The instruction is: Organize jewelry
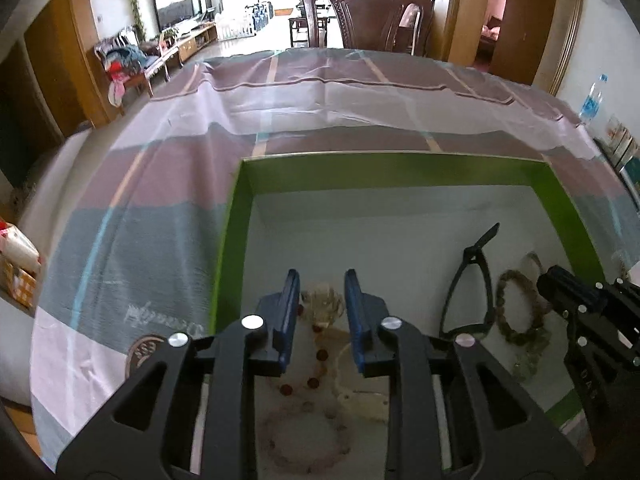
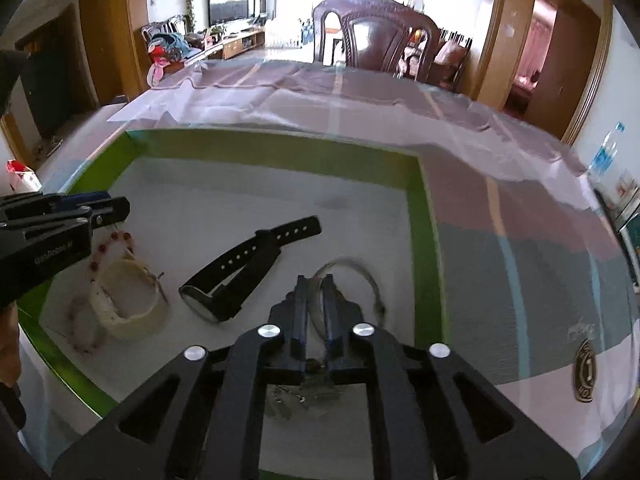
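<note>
Right wrist view: green-walled box point(image 2: 424, 216) holds black watch point(image 2: 240, 272), cream bangle point(image 2: 132, 304), bead bracelets; both fingers slightly parted, gripping nothing.

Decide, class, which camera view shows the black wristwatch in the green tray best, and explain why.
The right wrist view: the black wristwatch lies in full sight there, with its face, both straps and strap holes visible. In the left wrist view the watch is smaller, near the edge, and its lower part is cut off by the left gripper.
</note>
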